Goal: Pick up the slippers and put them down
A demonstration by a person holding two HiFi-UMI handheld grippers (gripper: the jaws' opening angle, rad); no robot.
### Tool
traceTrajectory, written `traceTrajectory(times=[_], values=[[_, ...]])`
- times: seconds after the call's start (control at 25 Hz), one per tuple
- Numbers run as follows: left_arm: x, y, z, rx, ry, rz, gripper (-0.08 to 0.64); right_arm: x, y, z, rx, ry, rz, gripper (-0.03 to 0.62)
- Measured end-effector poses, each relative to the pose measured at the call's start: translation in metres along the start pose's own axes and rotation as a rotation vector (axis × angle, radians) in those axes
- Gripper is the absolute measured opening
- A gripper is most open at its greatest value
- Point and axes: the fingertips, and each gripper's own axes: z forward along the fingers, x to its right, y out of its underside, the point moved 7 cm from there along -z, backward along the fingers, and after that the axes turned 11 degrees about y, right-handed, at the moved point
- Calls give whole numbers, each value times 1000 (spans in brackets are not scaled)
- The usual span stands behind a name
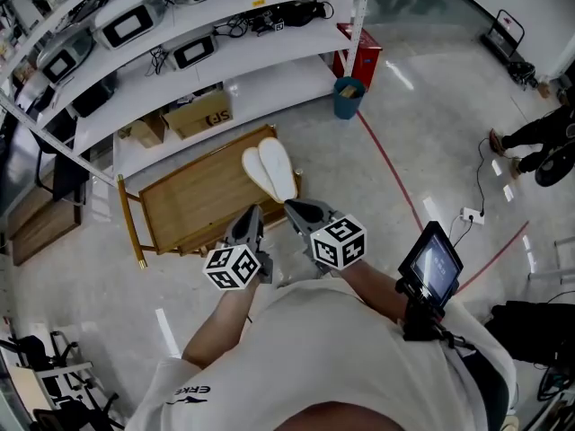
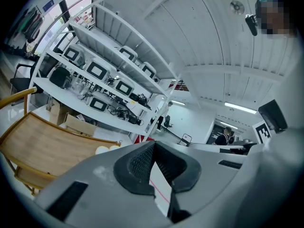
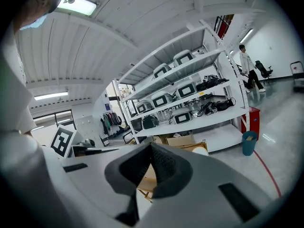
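Note:
A pair of cream slippers [image 1: 269,171] lies side by side on the near right corner of a low wooden cart [image 1: 193,200]. My left gripper [image 1: 251,215] and right gripper [image 1: 302,210] hover close together just short of the cart, near my chest, both shut with nothing between the jaws. In the left gripper view the slippers [image 2: 106,149] peek over the left gripper [image 2: 152,146], beside the cart top [image 2: 42,146]. In the right gripper view one slipper [image 3: 200,151] shows above the right gripper [image 3: 151,147], whose jaw tips meet.
White shelving [image 1: 207,52] with monitors, cables and cardboard boxes [image 1: 199,113] stands behind the cart. A blue bin [image 1: 348,97] and a red cabinet [image 1: 360,56] sit at its right end. A red floor line [image 1: 395,182] runs past. A person [image 1: 539,142] stands at the right edge.

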Motion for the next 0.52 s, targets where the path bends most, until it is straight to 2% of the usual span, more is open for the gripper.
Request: traceTrajectory(times=[0.52], values=[[11,1,14,16,16,8,3,14,-5,-4,15,13,-11,6]])
